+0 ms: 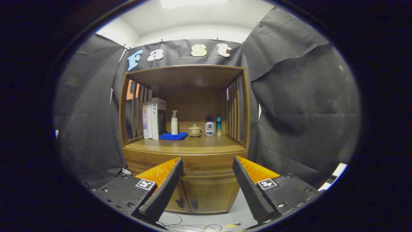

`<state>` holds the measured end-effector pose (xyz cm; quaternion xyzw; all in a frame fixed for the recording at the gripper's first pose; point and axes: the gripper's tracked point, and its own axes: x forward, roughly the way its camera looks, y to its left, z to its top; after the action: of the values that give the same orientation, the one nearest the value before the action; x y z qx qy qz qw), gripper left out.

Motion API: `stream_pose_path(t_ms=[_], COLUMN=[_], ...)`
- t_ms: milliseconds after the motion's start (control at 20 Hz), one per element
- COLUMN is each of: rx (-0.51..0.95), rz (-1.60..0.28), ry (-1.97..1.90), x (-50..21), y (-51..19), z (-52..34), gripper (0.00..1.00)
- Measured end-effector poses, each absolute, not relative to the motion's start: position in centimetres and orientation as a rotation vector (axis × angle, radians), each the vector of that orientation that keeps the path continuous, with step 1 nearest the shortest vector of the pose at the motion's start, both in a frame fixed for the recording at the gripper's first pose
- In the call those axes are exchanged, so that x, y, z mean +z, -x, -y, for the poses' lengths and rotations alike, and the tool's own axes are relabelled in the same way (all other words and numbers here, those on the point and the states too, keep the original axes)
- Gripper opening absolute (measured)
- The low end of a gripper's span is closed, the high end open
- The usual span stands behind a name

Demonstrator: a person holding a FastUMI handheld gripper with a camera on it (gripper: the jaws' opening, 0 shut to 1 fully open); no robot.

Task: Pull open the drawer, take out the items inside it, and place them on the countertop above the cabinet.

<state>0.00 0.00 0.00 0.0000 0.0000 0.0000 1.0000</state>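
Nothing looks begun: the gripper (207, 161) hangs with fingers wide and empty, the closed drawer (206, 166) at twelve o'clock between them, below the counter (193, 145).

A staged home corner inside a recording booth is shown. A brown wooden cabinet (185, 138) with slatted sides, a closed drawer and two lower doors is set against wrinkled black cloth walls (302, 106), which are pinned up below a white ceiling. Household goods are kept on its bench (193, 145): upright white books (154, 118), a white pump bottle (174, 122), a folded blue cloth (173, 136), a small lidded ceramic cup (194, 130) and two toiletry bottles (213, 126). Loose cables (190, 226) are seen on the pale floor.
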Motion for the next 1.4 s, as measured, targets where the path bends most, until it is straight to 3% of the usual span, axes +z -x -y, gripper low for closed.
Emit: stream_pose_path(t_ms=[850,1400], rx=[0.01,0.037], rz=[0.013,0.017], ry=[-0.009,0.003], x=[1.3,0.9], y=[2.8,0.0], z=[0.3,-1.2], gripper=[1.0,1.0])
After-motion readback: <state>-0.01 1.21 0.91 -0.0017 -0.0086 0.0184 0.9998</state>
